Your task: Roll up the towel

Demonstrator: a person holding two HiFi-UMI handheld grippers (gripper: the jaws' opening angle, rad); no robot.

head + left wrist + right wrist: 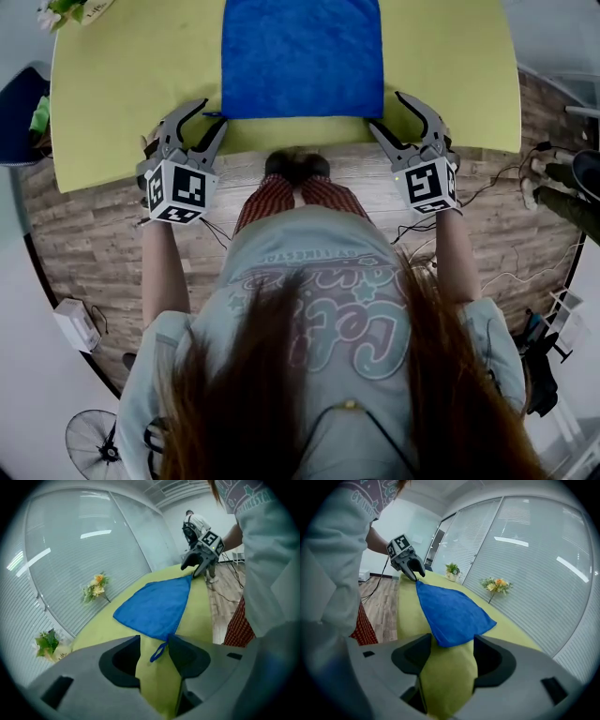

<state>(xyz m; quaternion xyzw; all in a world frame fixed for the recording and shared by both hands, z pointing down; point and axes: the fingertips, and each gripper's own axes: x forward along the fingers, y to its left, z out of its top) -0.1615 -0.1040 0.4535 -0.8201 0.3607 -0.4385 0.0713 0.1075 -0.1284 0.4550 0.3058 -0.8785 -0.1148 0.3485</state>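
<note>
Blue towel [302, 56] lies flat on the yellow-green table [122, 94], top centre. Left gripper [212, 114] stands parted astride its hanging loop [157, 652]; right gripper [384, 111] gapes wide around the other near corner.

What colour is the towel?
The towel is plain blue; clearest in the head view.

The towel [302, 56] is plain blue, fuzzy cloth, spread flat and unrolled, with no fold showing. It stretches away ahead of both grippers. Its near edge runs straight from the left gripper [211, 114] to the right gripper [384, 111]. The near left corner, with a small blue loop [158, 652], lies between the left jaws. The near right corner lies between the right jaws. Neither corner seems pinched.
</note>
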